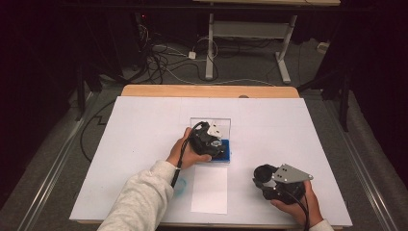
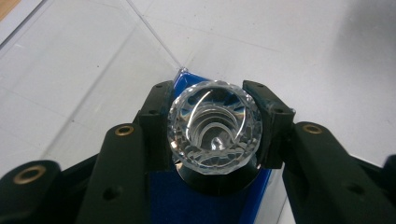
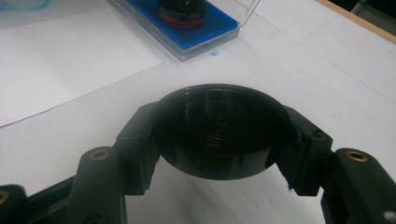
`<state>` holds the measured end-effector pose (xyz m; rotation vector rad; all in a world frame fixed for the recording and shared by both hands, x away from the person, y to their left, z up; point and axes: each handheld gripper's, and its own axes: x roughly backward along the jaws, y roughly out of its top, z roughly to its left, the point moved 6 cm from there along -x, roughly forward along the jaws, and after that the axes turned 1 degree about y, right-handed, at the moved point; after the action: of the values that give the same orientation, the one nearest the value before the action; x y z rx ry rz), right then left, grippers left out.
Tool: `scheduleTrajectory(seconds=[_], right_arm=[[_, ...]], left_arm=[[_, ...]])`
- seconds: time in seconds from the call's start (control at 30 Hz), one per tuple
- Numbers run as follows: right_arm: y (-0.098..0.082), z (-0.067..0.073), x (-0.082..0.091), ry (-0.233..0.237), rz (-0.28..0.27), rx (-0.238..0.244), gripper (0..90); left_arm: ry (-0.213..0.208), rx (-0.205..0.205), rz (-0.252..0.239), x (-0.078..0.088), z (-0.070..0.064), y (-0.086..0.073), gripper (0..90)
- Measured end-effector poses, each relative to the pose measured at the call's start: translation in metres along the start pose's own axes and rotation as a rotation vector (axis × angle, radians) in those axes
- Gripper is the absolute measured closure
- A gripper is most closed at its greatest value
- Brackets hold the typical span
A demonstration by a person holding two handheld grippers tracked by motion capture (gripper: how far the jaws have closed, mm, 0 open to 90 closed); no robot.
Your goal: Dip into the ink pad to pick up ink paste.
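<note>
Glass stopper: faceted, clear, clamped between the pads of the left tongs; sits atop a dark bottle standing on the blue pad.
Why held so: grip across the widest facets, likely to steady or turn the stopper without slipping.
Blue pad: base of a clear case, its see-through lid standing upright behind; probably there to catch drips.
Black cap: round, hollow side up, clamped in the right tongs, held low over the worktop near the front right, well apart from the bottle; likely kept aside and ready.
White sheet: flat just in front of the case, between the two hands.
Blue smudge: beside the sheet, by the left sleeve.
In the way: upright lid behind the bottle; sheet on the path of the cap.
</note>
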<state>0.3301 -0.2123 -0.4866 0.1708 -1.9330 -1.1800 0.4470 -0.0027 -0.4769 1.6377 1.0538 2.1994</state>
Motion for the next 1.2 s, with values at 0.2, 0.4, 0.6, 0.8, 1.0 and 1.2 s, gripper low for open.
scheduleTrajectory(seconds=[0.2, 0.4, 0.6, 0.8, 1.0, 1.2], right_arm=[[0.0005, 0.0000, 0.0003, 0.001, -0.001, 0.002, 38.4], [0.0013, 0.0007, 0.0009, 0.005, -0.003, 0.007, 38.4], [0.0010, 0.0012, 0.0005, 0.005, -0.002, 0.004, 38.4], [0.0033, 0.0040, 0.0015, 0.013, -0.008, 0.014, 38.4], [0.0052, 0.0025, 0.0016, 0.011, -0.013, 0.014, 38.4], [0.0047, 0.0020, 0.0007, 0.014, -0.013, 0.009, 38.4]], left_arm=[[0.007, -0.005, 0.007, -0.0002, -0.0009, 0.0006, 54.5], [0.010, -0.022, 0.024, 0.0000, -0.0011, 0.0013, 54.5], [0.017, -0.021, 0.027, -0.0005, -0.0014, 0.0018, 54.5], [0.022, -0.024, 0.033, 0.0001, -0.0015, 0.0014, 54.5], [0.040, -0.029, 0.038, 0.0008, -0.0030, 0.0021, 54.6], [0.045, -0.044, 0.037, 0.0056, -0.0017, 0.0030, 54.6]])
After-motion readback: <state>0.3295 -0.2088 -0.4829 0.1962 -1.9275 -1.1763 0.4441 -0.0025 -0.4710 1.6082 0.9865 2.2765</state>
